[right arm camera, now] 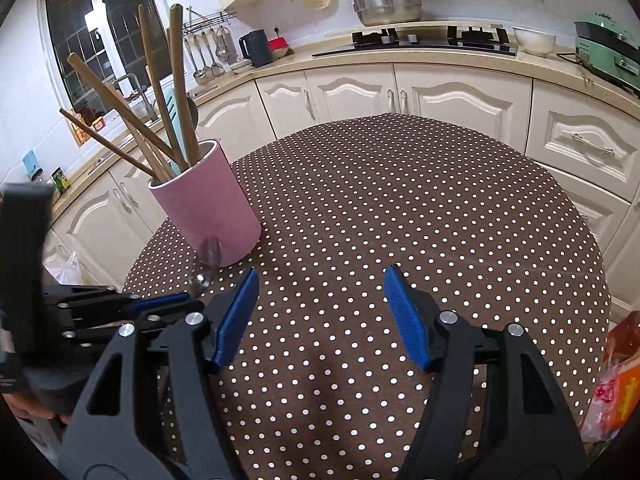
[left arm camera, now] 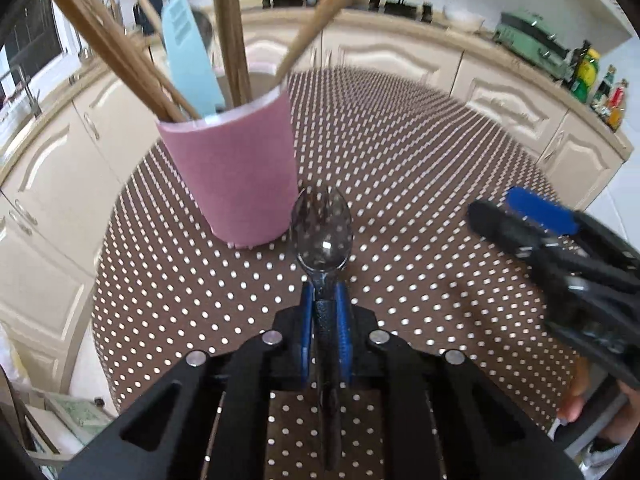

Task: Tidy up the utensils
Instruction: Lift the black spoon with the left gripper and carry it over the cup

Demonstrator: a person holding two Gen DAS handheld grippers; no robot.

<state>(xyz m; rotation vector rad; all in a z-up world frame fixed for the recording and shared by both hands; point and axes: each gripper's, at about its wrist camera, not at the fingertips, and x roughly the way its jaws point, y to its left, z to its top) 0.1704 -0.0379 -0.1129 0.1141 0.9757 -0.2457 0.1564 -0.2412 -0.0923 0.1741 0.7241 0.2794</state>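
The clear spoon (left arm camera: 322, 236) is clamped by its handle in the left gripper (left arm camera: 324, 312), its bowl just beside the pink cup (left arm camera: 236, 168) holding chopsticks (left arm camera: 230, 32). The dotted table (right arm camera: 400, 200) lies bare to its far edge. The right gripper (right arm camera: 320, 312) hovers with fingers apart, holding nothing.

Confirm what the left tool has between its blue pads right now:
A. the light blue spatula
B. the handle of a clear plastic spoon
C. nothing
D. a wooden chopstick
B: in the left wrist view the left tool is shut on the handle of the clear plastic spoon, whose bowl points toward the pink cylindrical utensil holder; the wooden chopsticks and light blue spatula stand in that holder.
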